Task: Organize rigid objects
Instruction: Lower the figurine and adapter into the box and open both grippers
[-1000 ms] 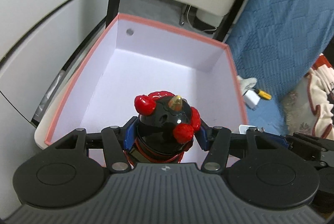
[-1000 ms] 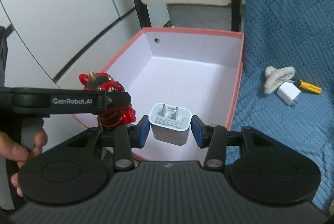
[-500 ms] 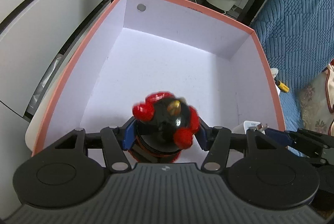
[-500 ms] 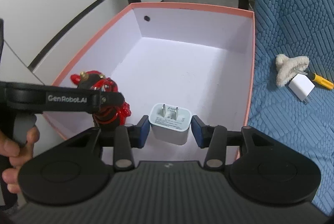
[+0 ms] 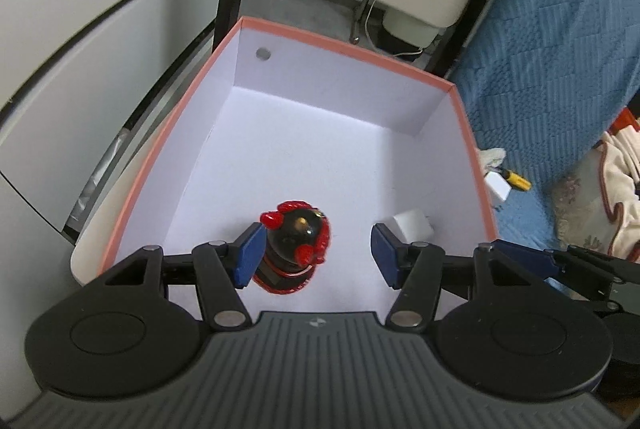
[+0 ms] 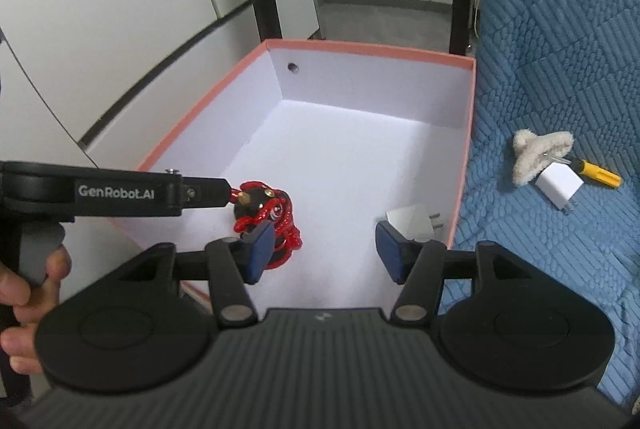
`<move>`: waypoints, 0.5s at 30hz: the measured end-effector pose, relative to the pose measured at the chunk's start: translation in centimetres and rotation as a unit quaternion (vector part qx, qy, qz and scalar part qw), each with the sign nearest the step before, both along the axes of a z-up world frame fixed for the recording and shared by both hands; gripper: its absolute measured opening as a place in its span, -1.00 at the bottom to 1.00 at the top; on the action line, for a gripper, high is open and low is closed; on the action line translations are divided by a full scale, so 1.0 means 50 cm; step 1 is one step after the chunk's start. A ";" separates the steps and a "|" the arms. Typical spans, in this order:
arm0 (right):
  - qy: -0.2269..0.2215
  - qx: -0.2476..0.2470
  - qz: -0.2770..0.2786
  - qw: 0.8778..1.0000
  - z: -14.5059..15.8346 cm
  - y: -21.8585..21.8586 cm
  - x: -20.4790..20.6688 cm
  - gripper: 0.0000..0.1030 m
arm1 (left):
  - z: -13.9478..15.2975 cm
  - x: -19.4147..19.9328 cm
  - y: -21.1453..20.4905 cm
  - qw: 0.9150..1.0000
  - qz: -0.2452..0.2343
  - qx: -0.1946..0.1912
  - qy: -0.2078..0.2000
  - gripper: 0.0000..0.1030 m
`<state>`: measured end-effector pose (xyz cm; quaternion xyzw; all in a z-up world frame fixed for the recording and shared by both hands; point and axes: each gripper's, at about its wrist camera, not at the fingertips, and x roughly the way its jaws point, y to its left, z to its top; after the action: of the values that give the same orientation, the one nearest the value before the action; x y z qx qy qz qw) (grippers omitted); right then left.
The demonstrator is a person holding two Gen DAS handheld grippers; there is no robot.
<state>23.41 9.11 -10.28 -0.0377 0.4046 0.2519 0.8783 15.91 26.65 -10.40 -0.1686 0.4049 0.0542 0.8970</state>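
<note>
Two items lie on the pink-rimmed box (image 5: 468, 133) floor, red-and-black figurine (image 5: 296, 241) and white charger (image 6: 412, 219), beneath left gripper (image 5: 316, 255), agape and empty, and right gripper (image 6: 324, 251), jaws opening, nothing held.

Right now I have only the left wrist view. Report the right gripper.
Observer: The right gripper has its jaws opening with nothing between the pads. The charger lies on the floor of the box.
Operator: Give me its prongs.
Observer: They point at the box's right wall.
Operator: List what's outside.
Observer: A second charger lies on the blanket, against a fluffy cloth and beside a screwdriver.
</note>
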 end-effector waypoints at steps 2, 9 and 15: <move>-0.008 0.004 0.000 1.000 0.014 -0.015 -0.014 0.14 | 0.016 -0.019 -0.012 1.000 -0.001 0.003 -0.009 0.24; -0.036 0.016 -0.013 0.999 0.061 -0.068 -0.069 0.14 | 0.072 -0.076 -0.067 0.999 -0.009 0.013 -0.036 0.24; -0.059 0.018 -0.022 0.998 0.091 -0.117 -0.123 0.14 | 0.108 -0.123 -0.129 0.998 -0.022 0.017 -0.056 0.24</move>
<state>17.27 3.28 -5.73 -0.0273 0.3479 0.2369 0.9067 9.77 20.18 -4.99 -0.1471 0.3569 0.0323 0.9219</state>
